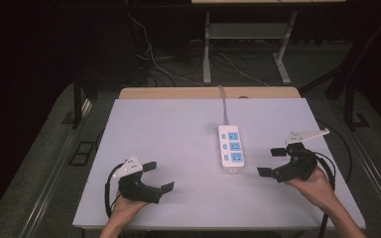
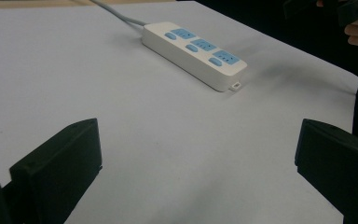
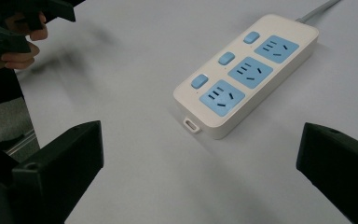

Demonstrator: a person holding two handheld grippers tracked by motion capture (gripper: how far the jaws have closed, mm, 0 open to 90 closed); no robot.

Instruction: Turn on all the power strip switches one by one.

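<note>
1. The left gripper [image 1: 158, 177] sits low over the near left part of the table [image 1: 168, 124], held in the person's left hand [image 1: 129, 203]; its jaws are spread wide with nothing between them. In the left gripper view the two black jaws stand far apart over bare table surface.
2. The power strip [image 1: 230, 147] lies flat on the table, right of centre, between the two grippers and apart from both. It is a white bar with three blue sockets in a row, each with a small blue switch beside it, best seen in the right gripper view [image 3: 247, 74].
3. Its grey cord [image 1: 223, 106] runs from the far end toward the back edge of the table; where it goes beyond that edge cannot be made out.
4. A small tab juts from the strip's near end [image 3: 192, 125]; what it is cannot be told.
5. The right gripper [image 1: 272, 161] is near the table's right edge, held in the right hand [image 1: 313, 179], jaws released and wide apart, empty, pointing toward the strip's near end.
6. The floor behind the table is dark, with tangled cables [image 1: 154, 59] and table legs hard to sort out.
</note>
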